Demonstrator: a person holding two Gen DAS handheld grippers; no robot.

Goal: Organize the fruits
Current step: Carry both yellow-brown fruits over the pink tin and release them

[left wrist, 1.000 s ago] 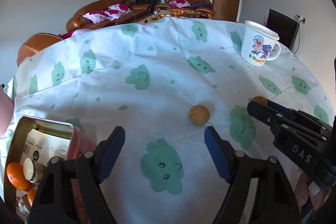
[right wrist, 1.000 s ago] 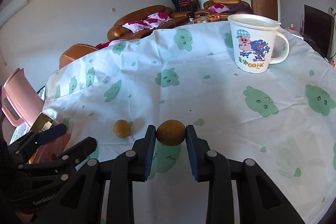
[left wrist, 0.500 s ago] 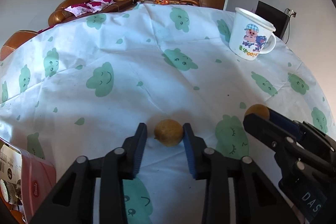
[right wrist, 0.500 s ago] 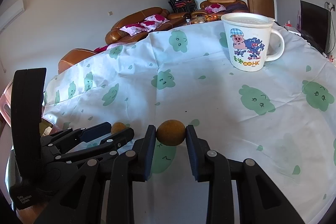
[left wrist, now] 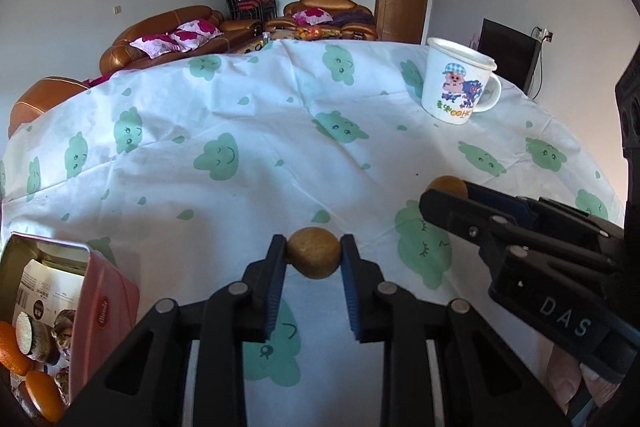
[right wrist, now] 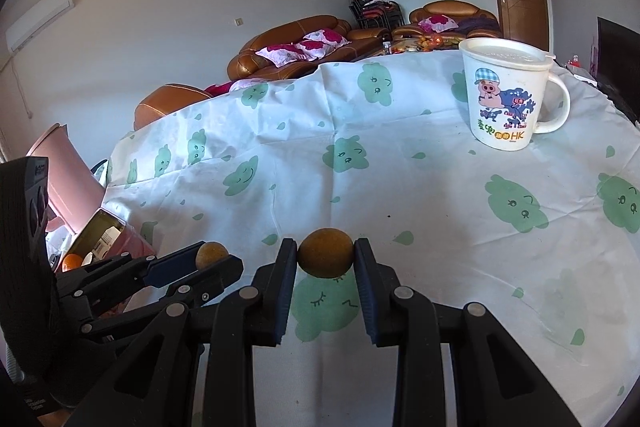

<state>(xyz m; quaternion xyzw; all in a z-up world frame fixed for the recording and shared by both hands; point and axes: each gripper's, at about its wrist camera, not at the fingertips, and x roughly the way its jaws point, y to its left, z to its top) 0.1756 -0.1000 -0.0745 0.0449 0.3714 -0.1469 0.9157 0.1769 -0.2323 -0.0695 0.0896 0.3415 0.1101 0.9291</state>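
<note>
Your left gripper [left wrist: 313, 259] pinches a small brown fruit [left wrist: 313, 258] between its blue pads, just above the tablecloth [left wrist: 248, 131]. Your right gripper [right wrist: 325, 254] clamps a second brown fruit [right wrist: 325, 253] the same way, close beside the left one. To your left sits the pink tin [left wrist: 102, 311], open, with oranges [left wrist: 14, 347] inside. Farther back on the right stands the cartoon mug [right wrist: 508, 95], and beyond the table a brown sofa [left wrist: 160, 37].

The right gripper [left wrist: 448, 193] body is marked "DAS". The white mug [right wrist: 510, 95], far right, bears "HK" after unreadable characters.
</note>
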